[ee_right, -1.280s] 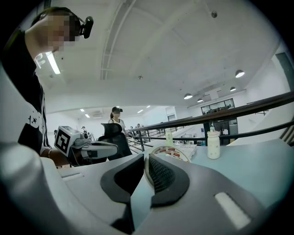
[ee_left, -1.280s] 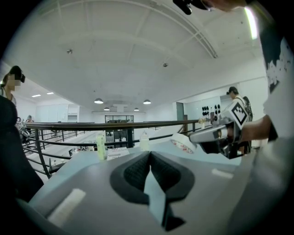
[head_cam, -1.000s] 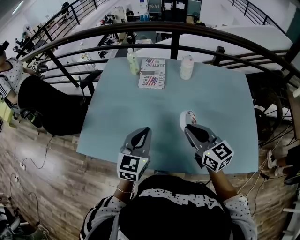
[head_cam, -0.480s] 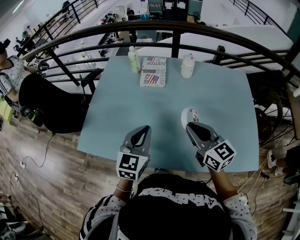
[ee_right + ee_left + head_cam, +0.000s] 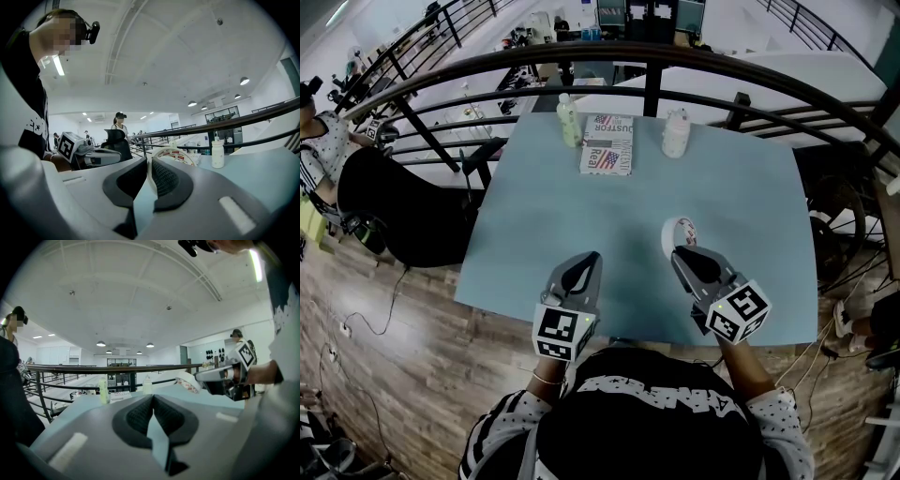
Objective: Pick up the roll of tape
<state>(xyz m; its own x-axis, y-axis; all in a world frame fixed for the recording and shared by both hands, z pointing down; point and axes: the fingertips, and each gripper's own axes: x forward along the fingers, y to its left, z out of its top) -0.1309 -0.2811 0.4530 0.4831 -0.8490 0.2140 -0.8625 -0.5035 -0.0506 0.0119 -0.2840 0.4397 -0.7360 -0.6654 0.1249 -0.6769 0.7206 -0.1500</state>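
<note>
The right gripper (image 5: 679,251) has its jaws drawn in on the roll of tape (image 5: 677,236). In the right gripper view (image 5: 146,166) the white wall of the roll (image 5: 177,156) runs as a thin band between the two ribbed pads, and the rest of the ring stands on edge beyond the tips, toward 12 o'clock. Whether the roll is clear of the table (image 5: 534,216) cannot be told. In the head view it sits at about 4 o'clock from the table's middle, near the front edge.

The left gripper (image 5: 589,259) is at about 9 o'clock from the right one, well apart from it. Its jaws (image 5: 153,401) are pressed together at the tips with nothing between them. From there the roll (image 5: 189,380) shows at the nose of the right gripper (image 5: 201,377), at 2 o'clock.

At the table's far edge, 12 o'clock, lies a magazine (image 5: 607,145) between a green bottle (image 5: 568,122) and a white bottle (image 5: 675,133), near a dark railing (image 5: 649,58).
</note>
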